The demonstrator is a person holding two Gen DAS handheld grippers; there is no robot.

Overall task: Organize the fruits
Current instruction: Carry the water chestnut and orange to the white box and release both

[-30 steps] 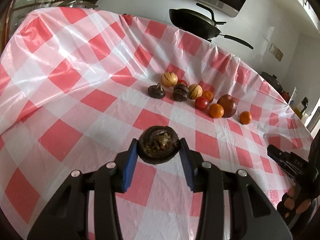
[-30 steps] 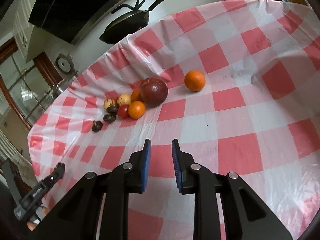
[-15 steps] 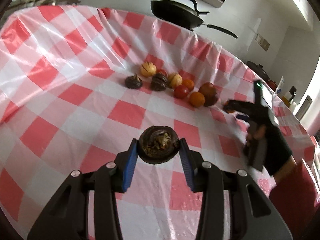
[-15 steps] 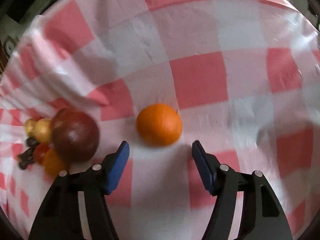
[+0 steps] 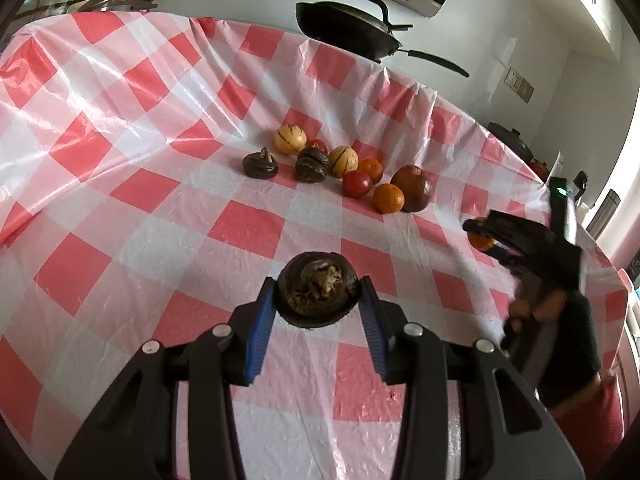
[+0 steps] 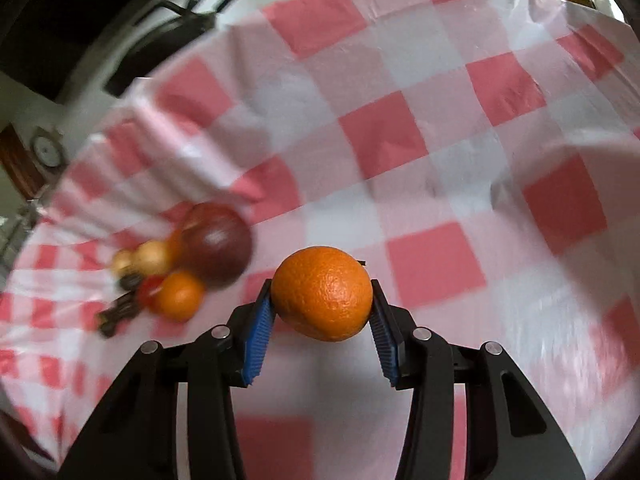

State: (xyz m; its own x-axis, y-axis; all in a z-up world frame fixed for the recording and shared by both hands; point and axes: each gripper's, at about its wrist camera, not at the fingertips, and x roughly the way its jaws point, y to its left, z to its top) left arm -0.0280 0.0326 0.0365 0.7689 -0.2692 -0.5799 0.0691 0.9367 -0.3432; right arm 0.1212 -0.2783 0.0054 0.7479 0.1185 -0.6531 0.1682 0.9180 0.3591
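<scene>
Between the blue pads of the left claw [image 5: 316,300], a dark mangosteen [image 5: 317,295] is clamped across its widest part above the checked worktop [image 5: 120,128]; its hard rind should tolerate a firm squeeze. Seen from the right wrist, the right claw [image 6: 322,304] grips an orange [image 6: 322,293] at its equator, round, firm, fairly light, prone to roll if released carelessly.

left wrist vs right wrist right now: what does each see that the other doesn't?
Left wrist only: the left tool shut on a dark mangosteen, and the right tool from outside. Right wrist only: a close view of the orange clamped between the right tool's blue pads. Both: the fruit cluster with the big dark-red fruit, the checkered tablecloth, the black wok.
</scene>
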